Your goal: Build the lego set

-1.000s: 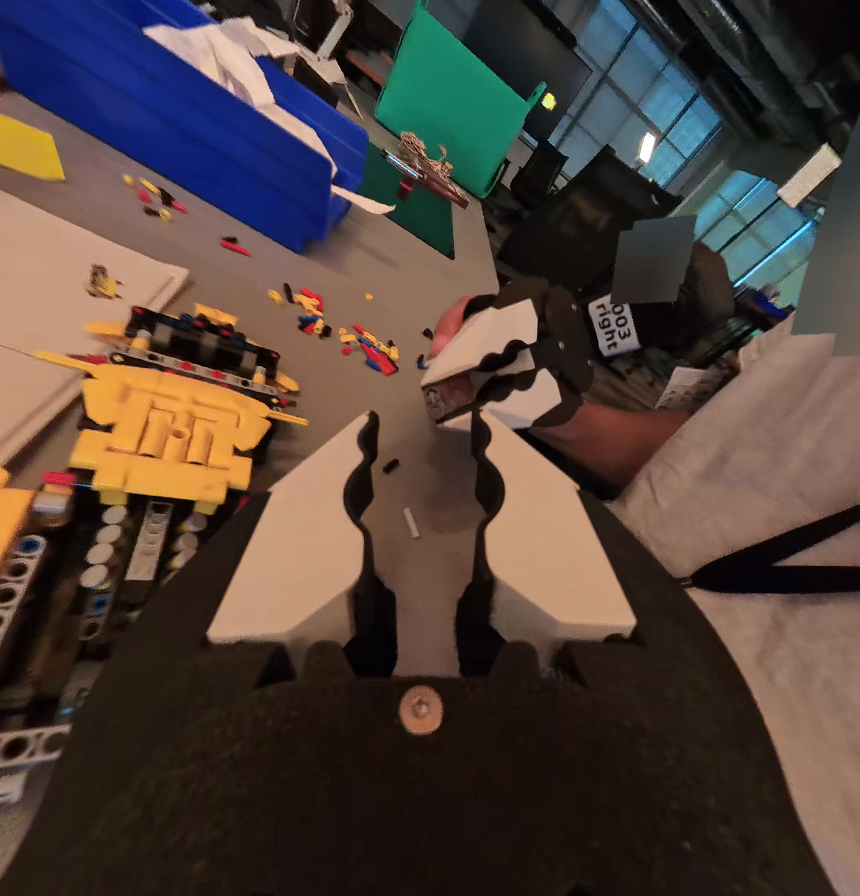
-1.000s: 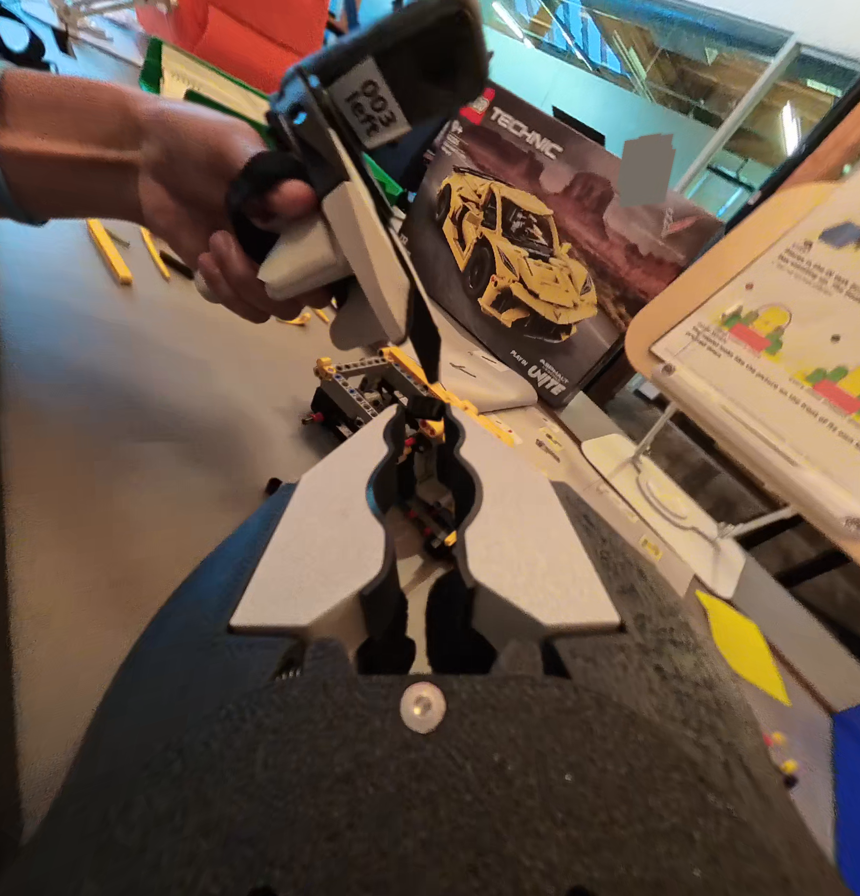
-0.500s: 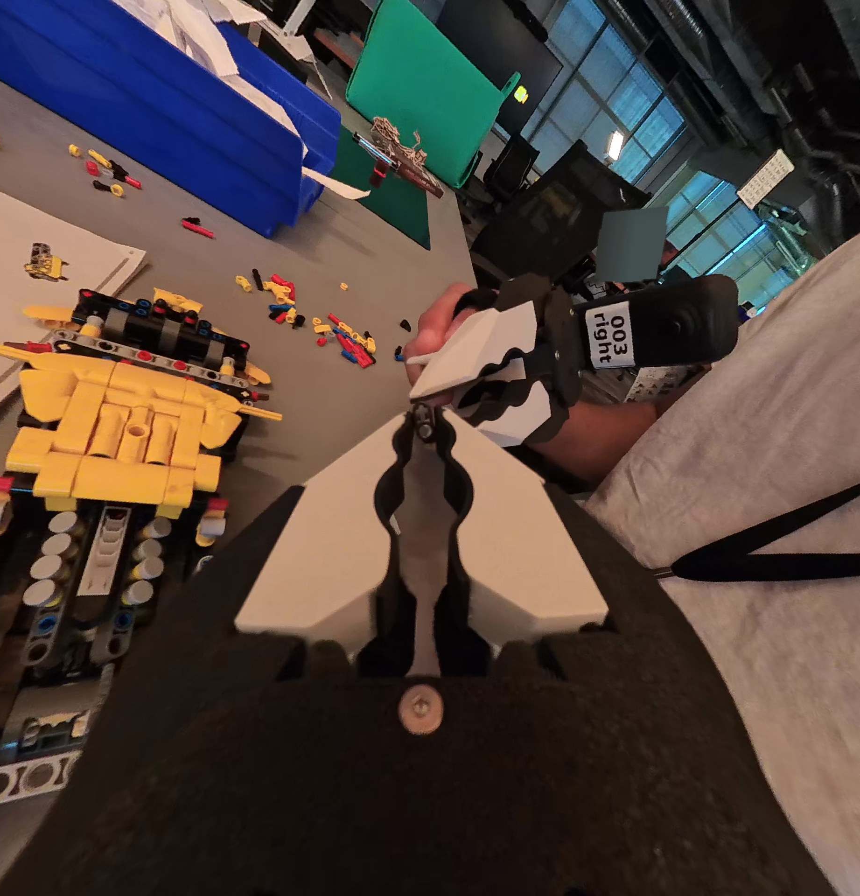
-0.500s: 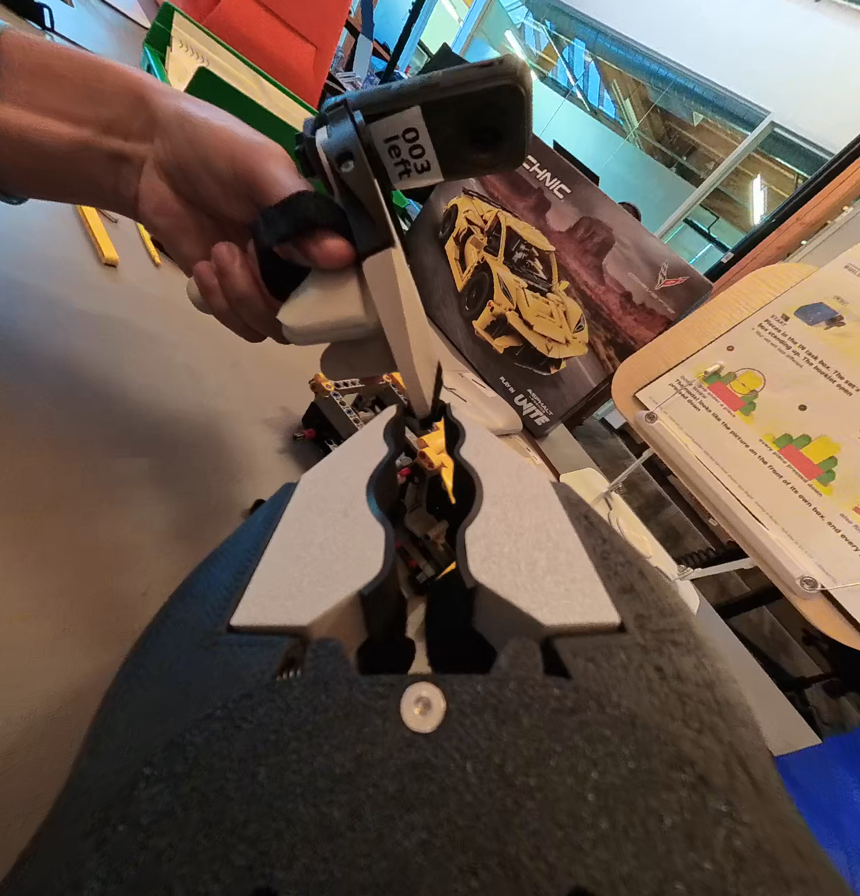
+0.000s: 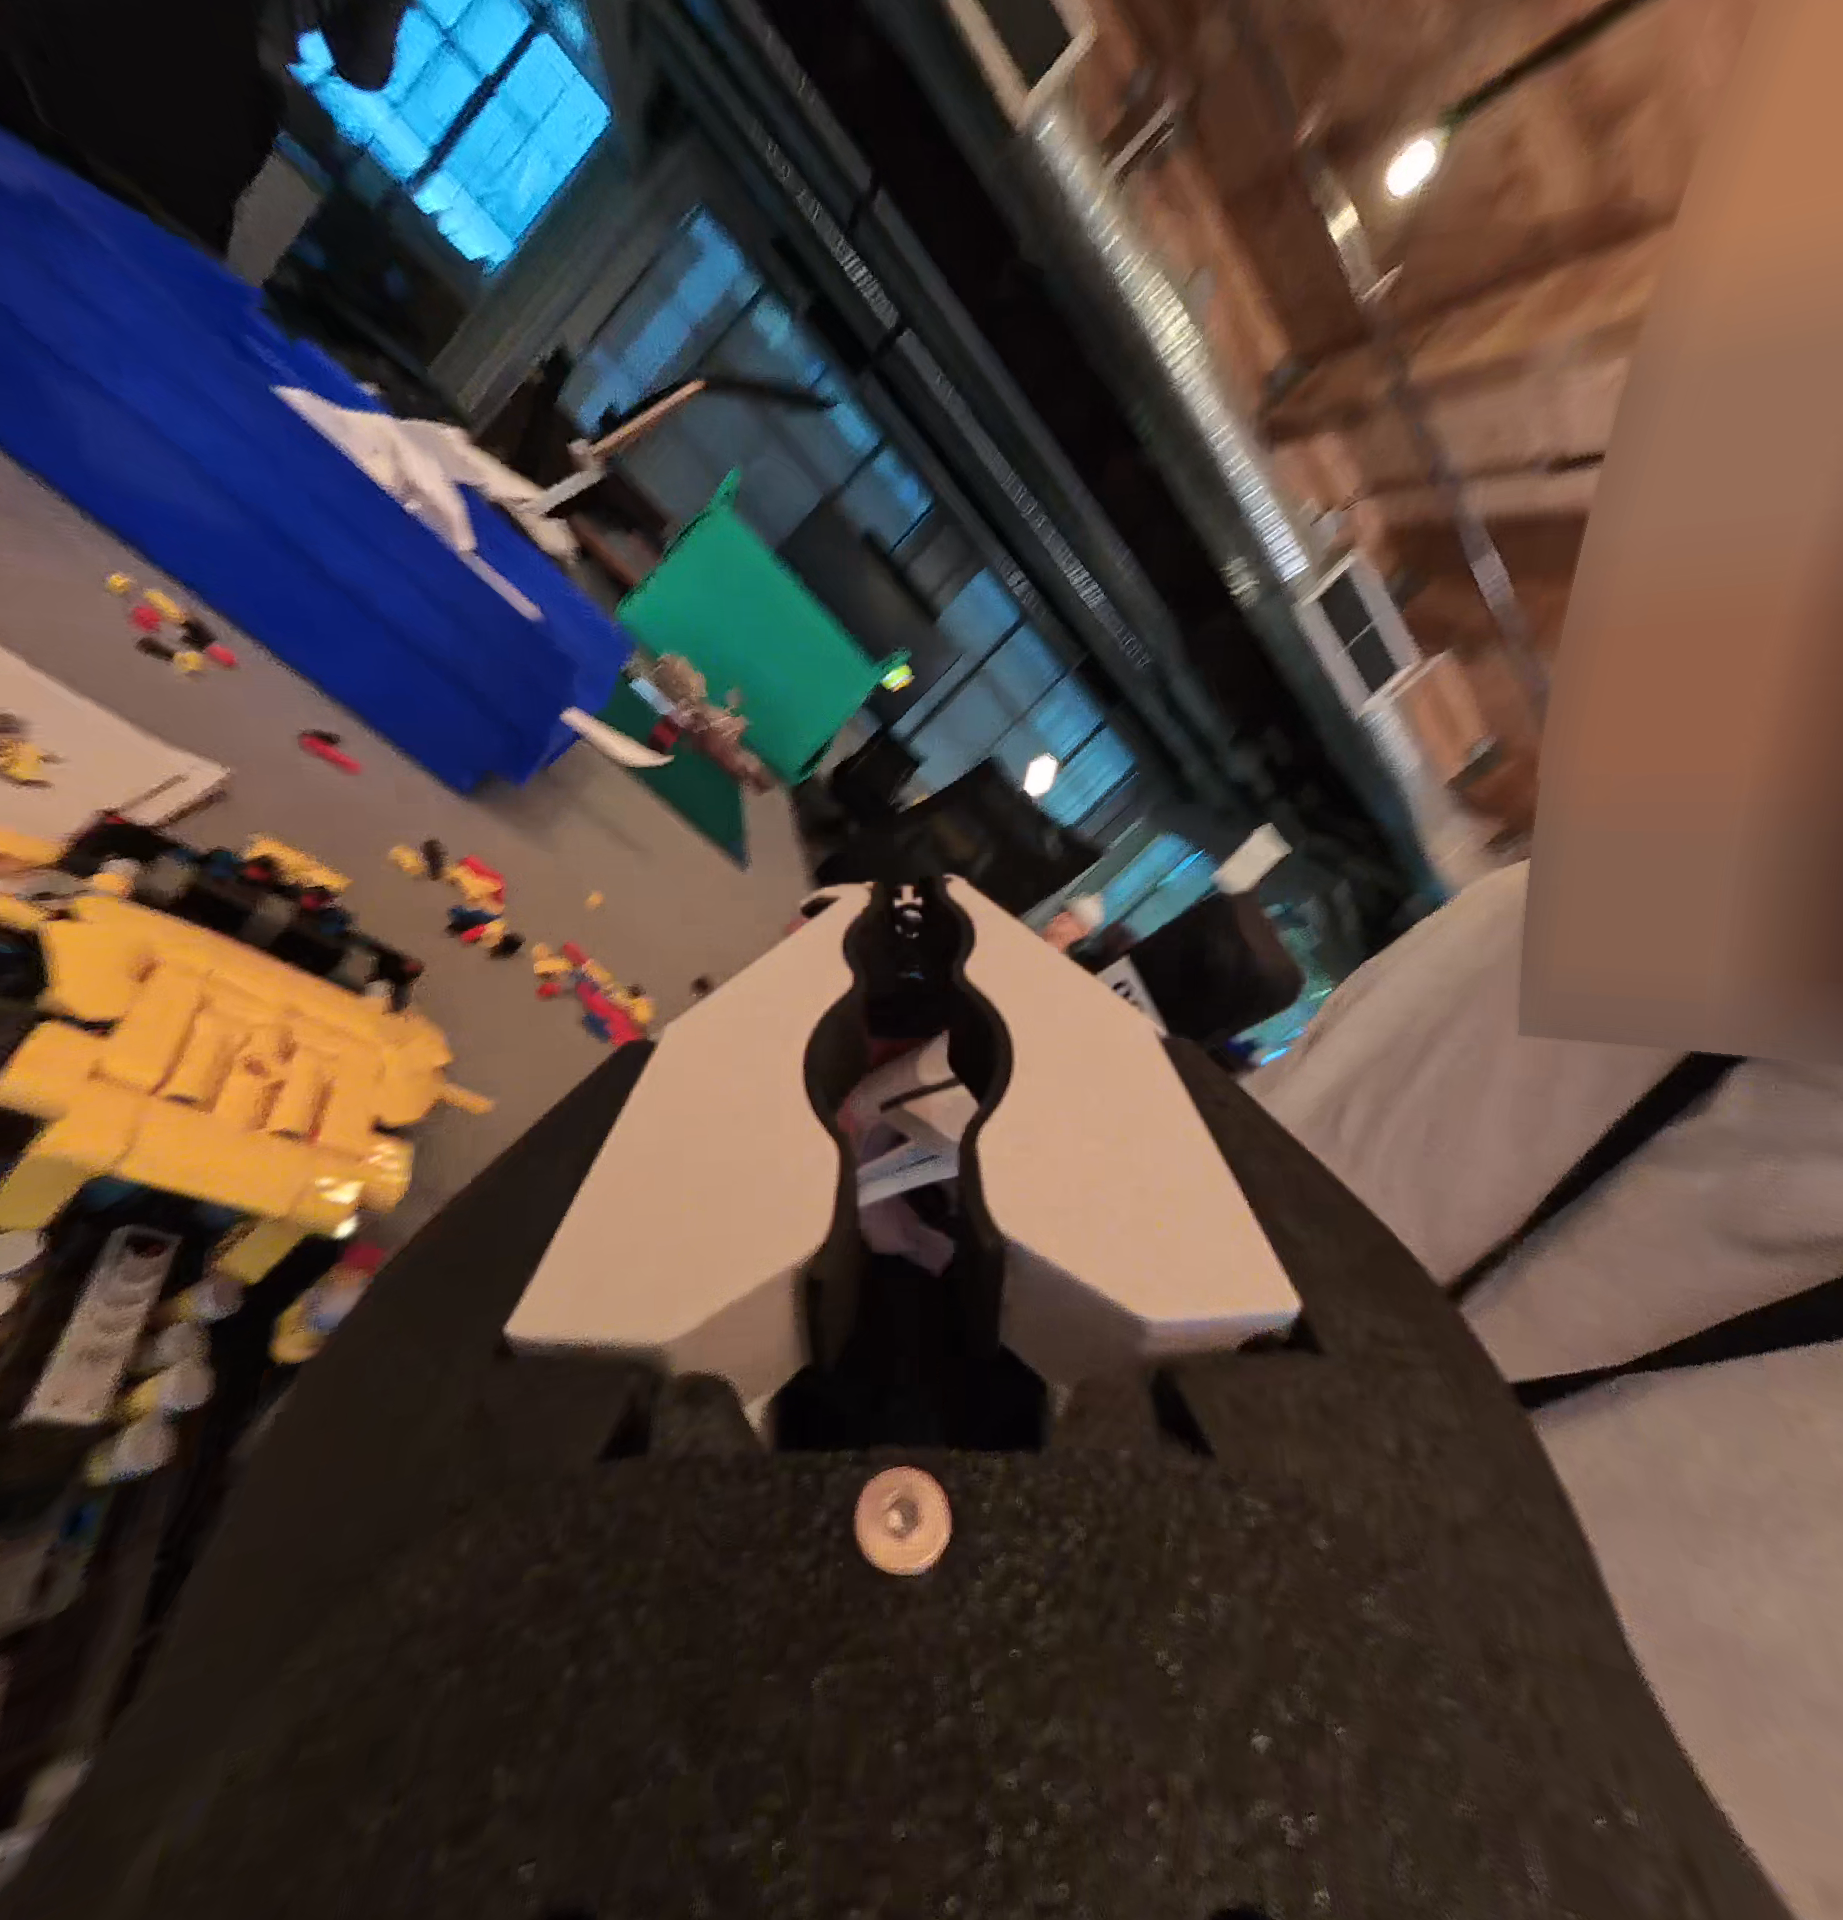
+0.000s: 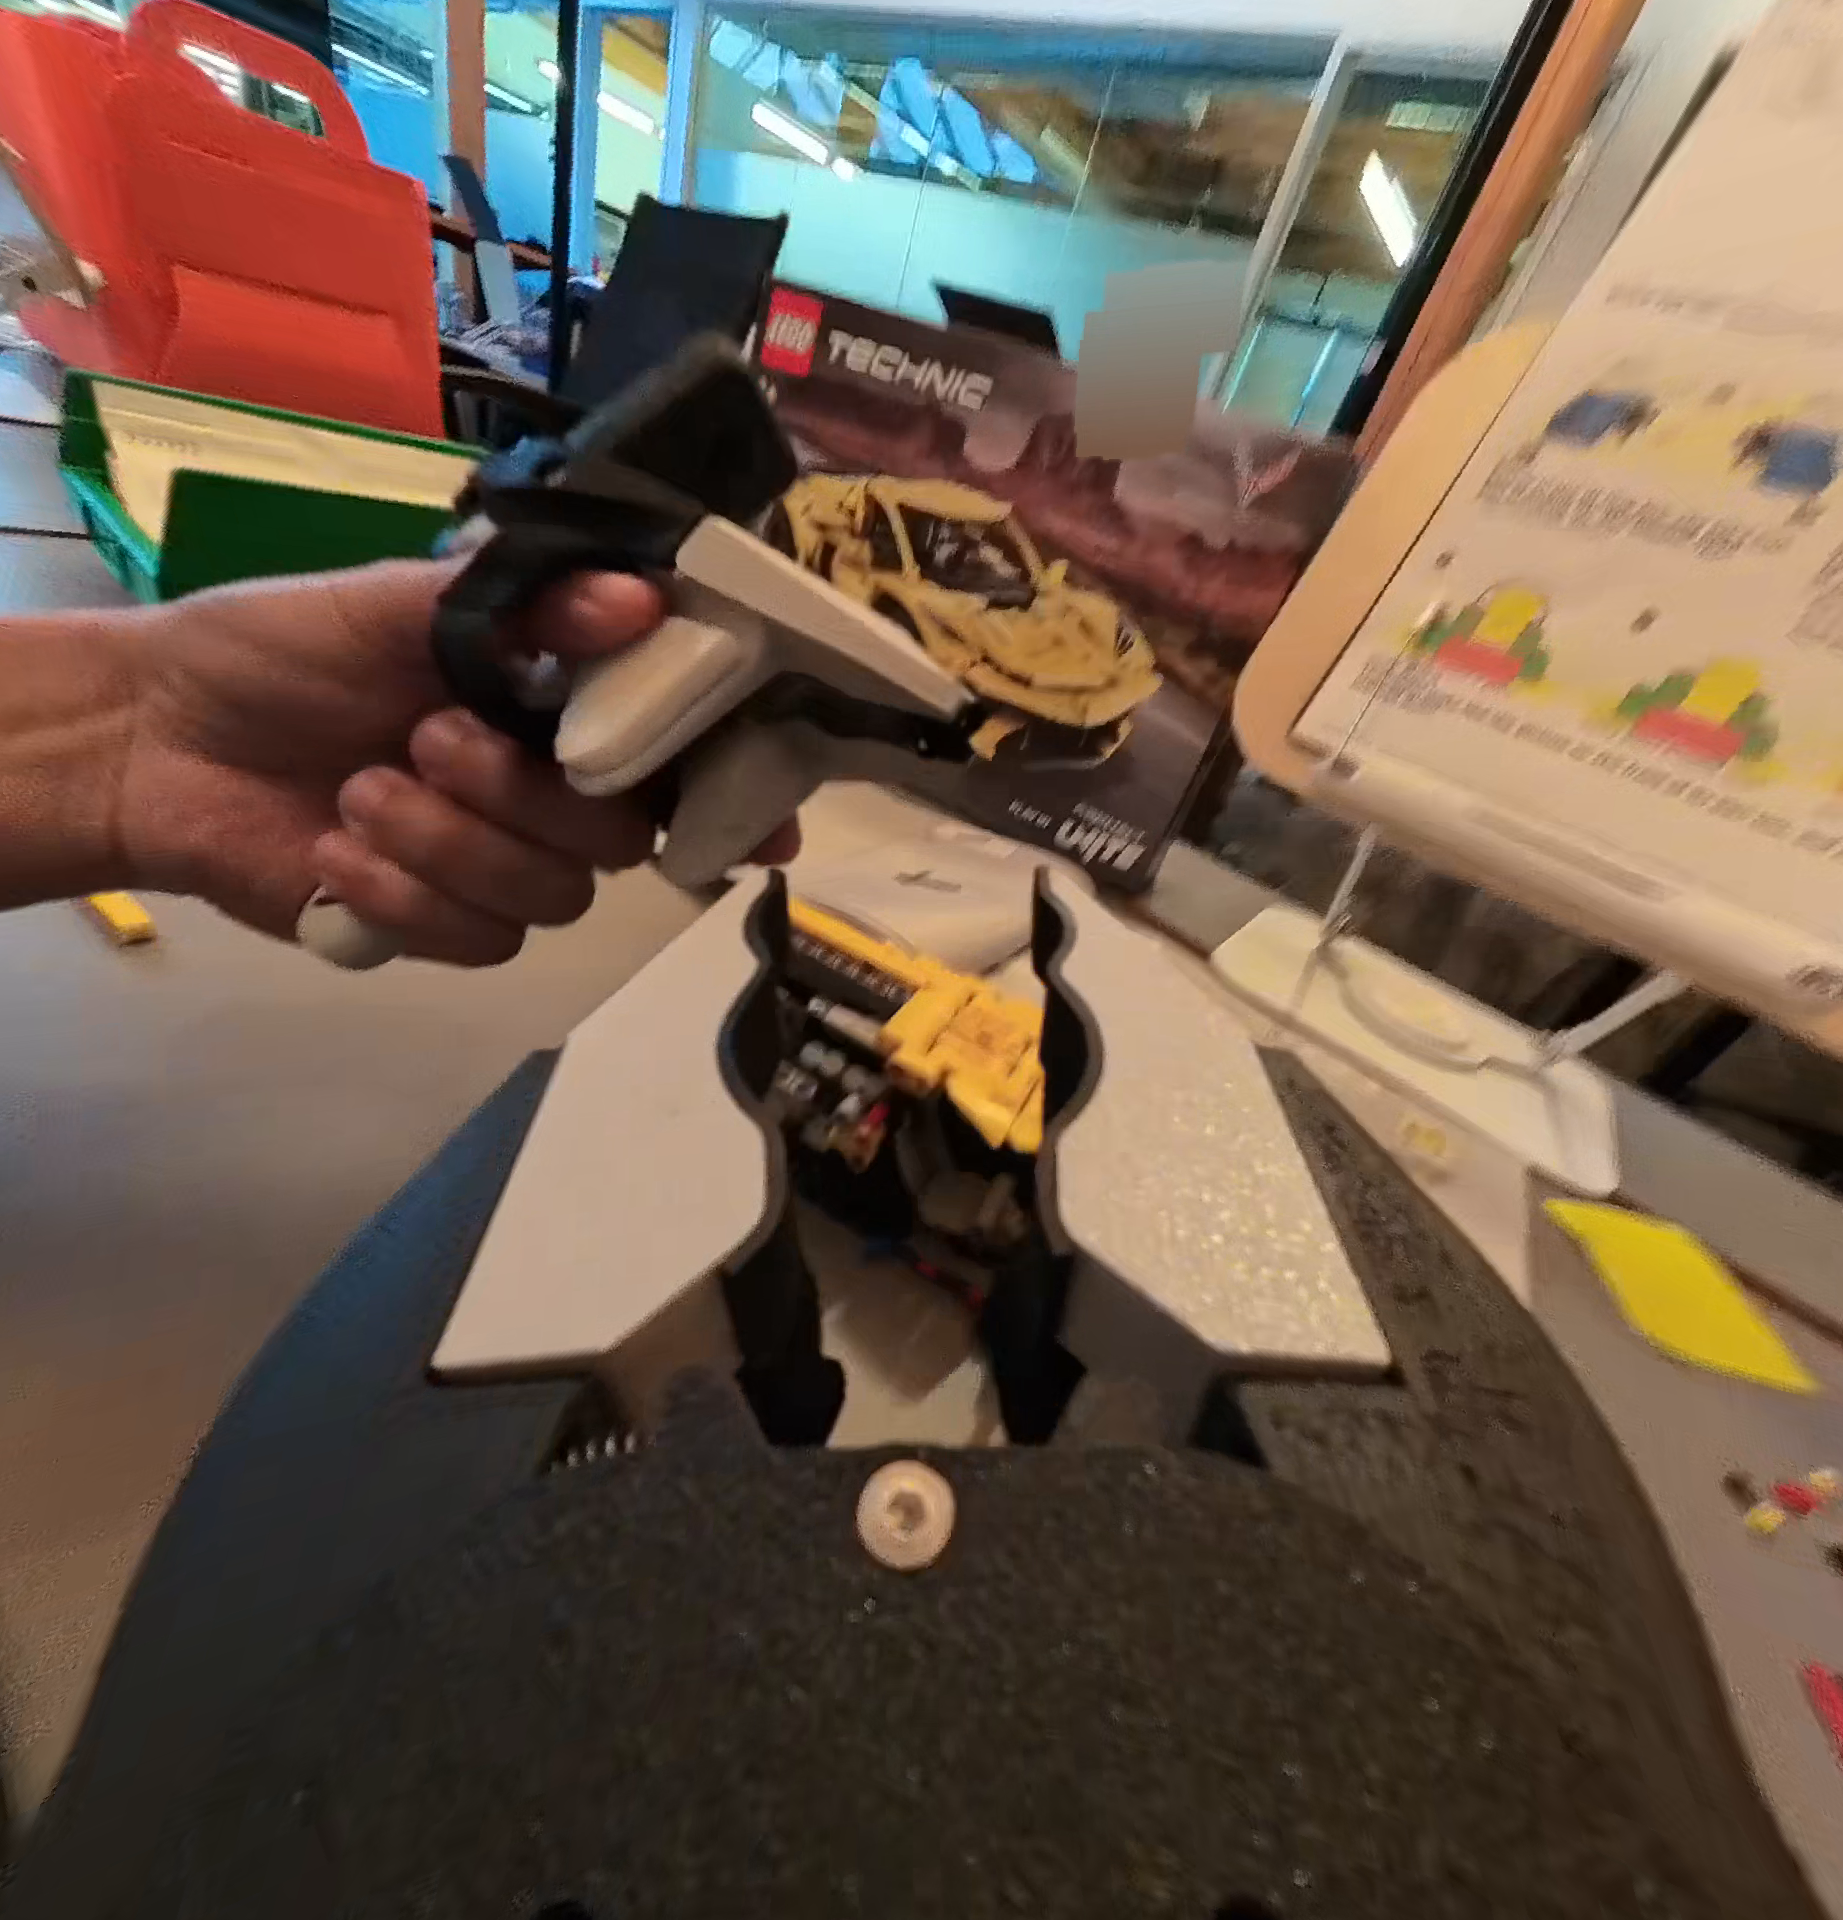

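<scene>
My left gripper (image 5: 906, 902) is shut on a small dark lego piece (image 5: 906, 922) pinched at its very tips. The right wrist view shows it too: a hand holds the left gripper (image 6: 953, 717) in the air, with the dark piece (image 6: 938, 740) at its tip. My right gripper (image 6: 909, 894) is open and empty. It hangs over the part-built yellow and black car model (image 6: 958, 1039), which shows between its fingers without touching them. The model also lies at the left in the left wrist view (image 5: 200, 1081).
Loose small pieces (image 5: 543, 945) lie on the grey table beside a blue bin (image 5: 221, 499) and a green bin (image 5: 751, 634). The set's box (image 6: 1052, 582), an instruction stand (image 6: 1623, 582), red bins (image 6: 221, 239), a yellow sheet (image 6: 1675, 1299) and more pieces (image 6: 1821, 1517) surround the model.
My left gripper closed on the small piece that my right gripper held out. My right gripper then opened and let it go. The left gripper has lifted and swung away with it.
</scene>
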Demonstrator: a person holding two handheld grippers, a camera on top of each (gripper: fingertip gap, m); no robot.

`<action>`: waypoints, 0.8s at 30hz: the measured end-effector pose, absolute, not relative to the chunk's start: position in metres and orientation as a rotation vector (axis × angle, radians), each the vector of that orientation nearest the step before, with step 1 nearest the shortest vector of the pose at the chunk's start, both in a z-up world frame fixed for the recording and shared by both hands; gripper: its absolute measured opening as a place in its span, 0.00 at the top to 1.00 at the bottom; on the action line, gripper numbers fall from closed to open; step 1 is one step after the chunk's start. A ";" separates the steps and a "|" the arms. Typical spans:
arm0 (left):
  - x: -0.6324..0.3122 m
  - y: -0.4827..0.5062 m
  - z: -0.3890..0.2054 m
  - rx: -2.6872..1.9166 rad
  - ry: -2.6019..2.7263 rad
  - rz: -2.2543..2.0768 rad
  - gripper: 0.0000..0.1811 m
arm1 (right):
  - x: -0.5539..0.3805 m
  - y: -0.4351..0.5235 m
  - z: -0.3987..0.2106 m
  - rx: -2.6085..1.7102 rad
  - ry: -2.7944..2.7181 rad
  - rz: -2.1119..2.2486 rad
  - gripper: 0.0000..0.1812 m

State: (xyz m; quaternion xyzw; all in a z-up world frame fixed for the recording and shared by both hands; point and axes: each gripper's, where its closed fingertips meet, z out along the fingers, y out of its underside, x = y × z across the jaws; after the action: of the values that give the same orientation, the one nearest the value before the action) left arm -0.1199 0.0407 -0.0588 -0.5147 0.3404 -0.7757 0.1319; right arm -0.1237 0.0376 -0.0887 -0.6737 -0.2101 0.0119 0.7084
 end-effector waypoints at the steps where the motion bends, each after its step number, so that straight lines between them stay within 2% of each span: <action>1: -0.122 0.042 -0.053 -1.464 0.939 -2.332 0.97 | -0.128 0.039 -0.080 -1.465 -0.490 0.000 0.79; 6: -0.126 0.043 -0.040 -1.380 0.782 -2.572 0.96 | -0.139 0.048 -0.054 -1.396 -0.543 -0.039 0.79; 10: -0.128 0.040 -0.036 -1.344 0.755 -2.660 0.97 | -0.141 0.049 -0.050 -1.368 -0.609 -0.131 0.84; 18: -0.125 0.034 -0.039 -1.366 0.742 -2.727 0.96 | -0.133 0.046 -0.049 -1.355 -0.633 -0.217 0.89; 20: -0.124 0.034 -0.040 -1.375 0.747 -2.719 0.97 | -0.127 0.043 -0.043 -1.335 -0.625 -0.252 0.86; 24: -0.123 0.032 -0.039 -1.362 0.723 -2.743 0.97 | -0.134 0.042 -0.046 -1.328 -0.665 -0.260 0.88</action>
State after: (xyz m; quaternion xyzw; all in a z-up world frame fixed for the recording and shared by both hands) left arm -0.1228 0.0323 -0.0387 -0.4328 0.2299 -0.8717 -0.0029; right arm -0.1344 0.0425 -0.0460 -0.6029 -0.3018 -0.1179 0.7291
